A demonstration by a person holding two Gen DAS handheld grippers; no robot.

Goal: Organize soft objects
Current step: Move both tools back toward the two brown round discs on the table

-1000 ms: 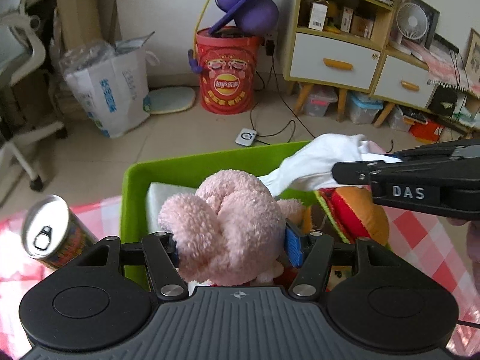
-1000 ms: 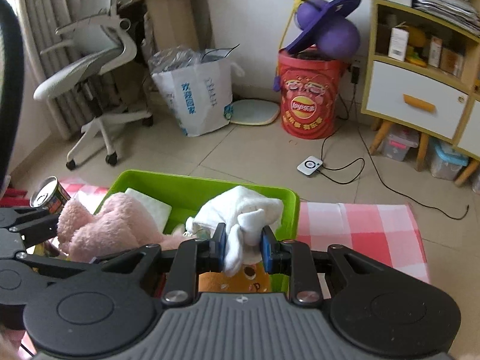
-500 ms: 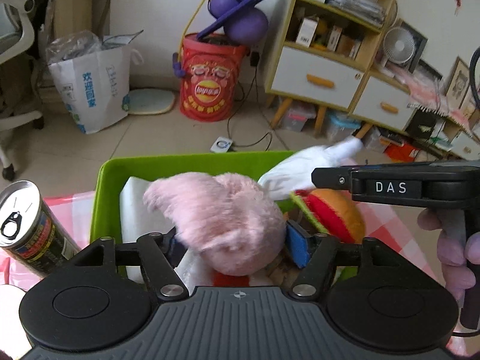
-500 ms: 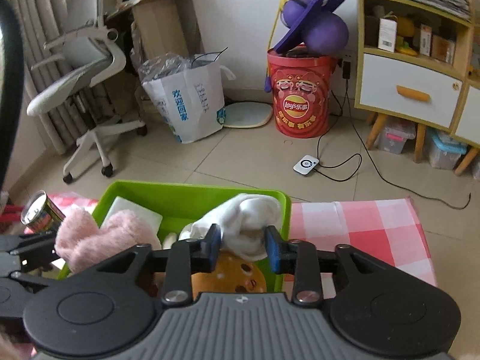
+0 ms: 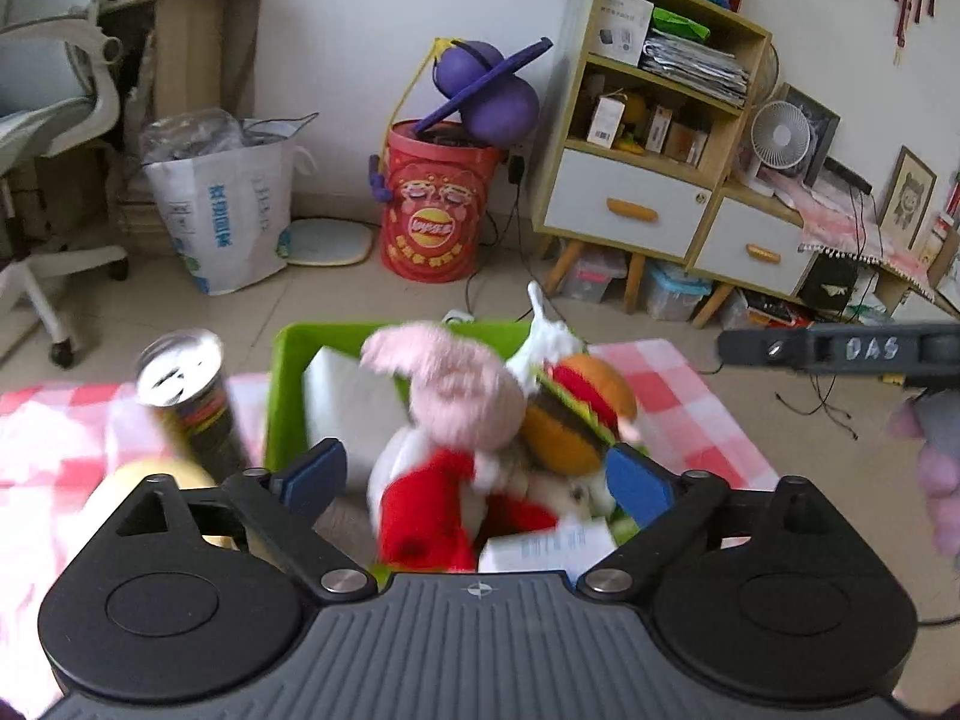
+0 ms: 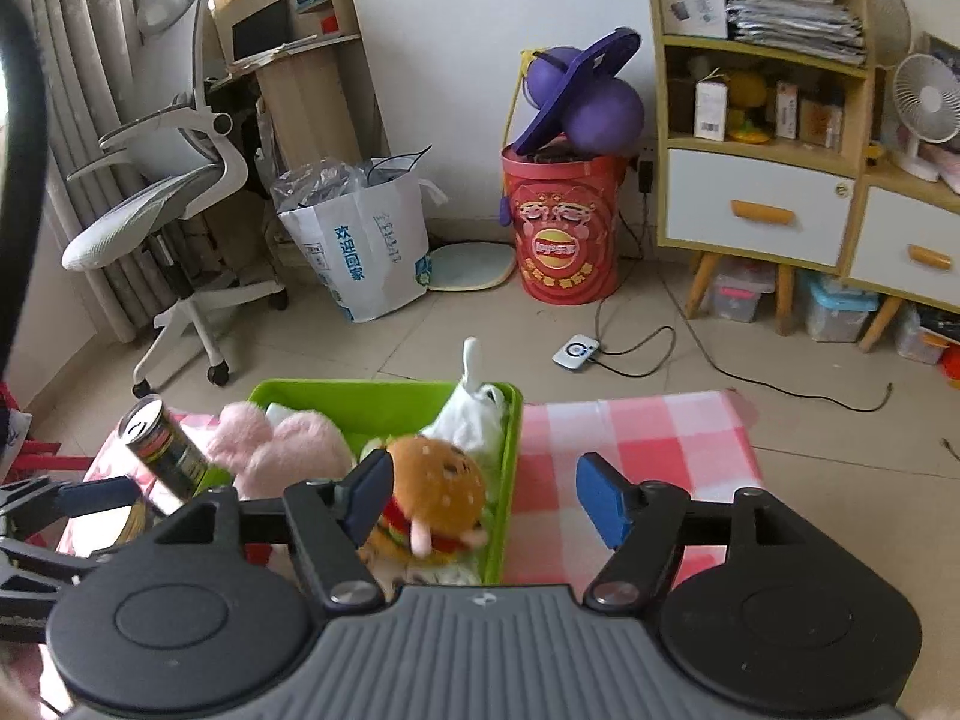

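- Soft toys fill the green bin on our checked worktop, largest first: a pink plush lies at the bin's middle and a burger plush touches its right side.
- Beneath them we see a red-and-white plush, and a white cloth stands bunched in the far right corner, one tip pointing up.
- A white folded pad lies flat along the bin's left wall.
- Our left tongs are spread wide and hold nothing; the pile lies straight ahead, between the blue pads.
- Our right tongs are also wide and hold nothing, hovering over the bin's right edge, with the burger plush just beside the left pad.
- Either hand is near the pile, we judge; the left is better centred on it.
- A drink can stands outside the bin, just to its left.
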